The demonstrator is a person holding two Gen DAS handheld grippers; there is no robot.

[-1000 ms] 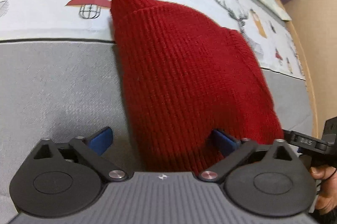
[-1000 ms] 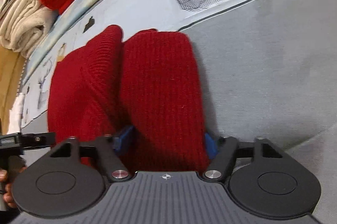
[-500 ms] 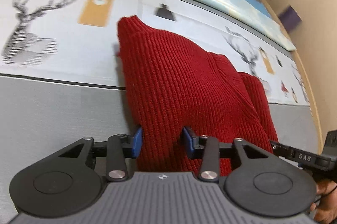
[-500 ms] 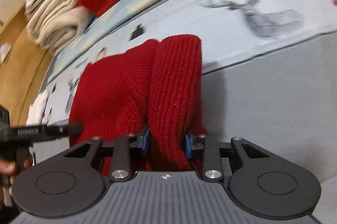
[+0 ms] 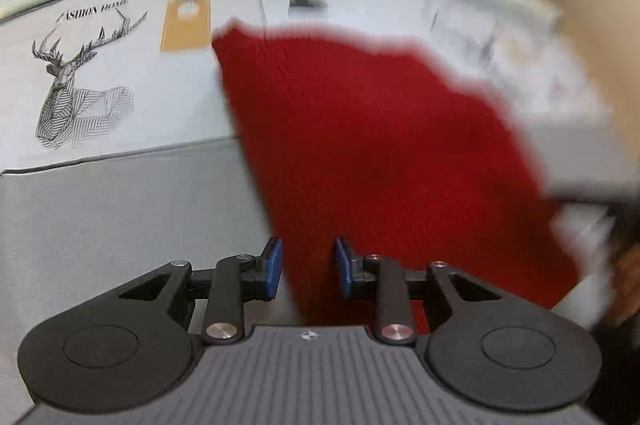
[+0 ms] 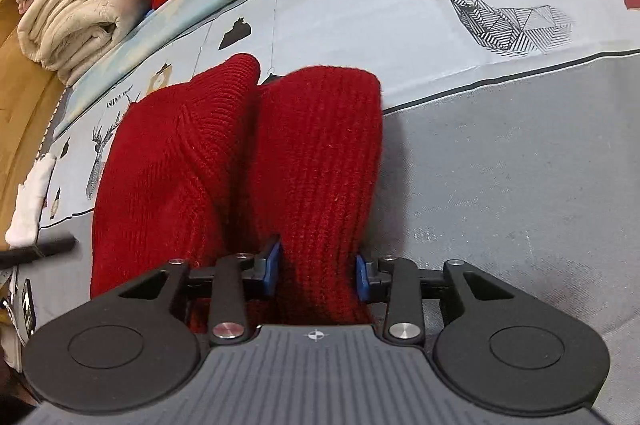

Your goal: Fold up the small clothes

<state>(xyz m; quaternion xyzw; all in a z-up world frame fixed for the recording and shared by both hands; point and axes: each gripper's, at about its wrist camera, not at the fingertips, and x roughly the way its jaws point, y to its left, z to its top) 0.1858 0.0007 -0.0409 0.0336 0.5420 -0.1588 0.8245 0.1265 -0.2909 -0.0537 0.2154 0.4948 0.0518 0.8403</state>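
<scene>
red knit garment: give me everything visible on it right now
The red knit garment is a chunky ribbed wool-like knit, deep red, lying on the grey and deer-print cloth. In the right wrist view it bunches into two rounded lobes with a crease between. The right claw is clamped on the near lobe; the left claw grips its near edge. The left view is motion-blurred.

The left gripper [image 5: 307,267] pinches the near edge of a red knit garment [image 5: 372,145], which spreads away over the deer-print cloth [image 5: 120,97]. Left of the garment sits a deer drawing [image 5: 76,93].
</scene>
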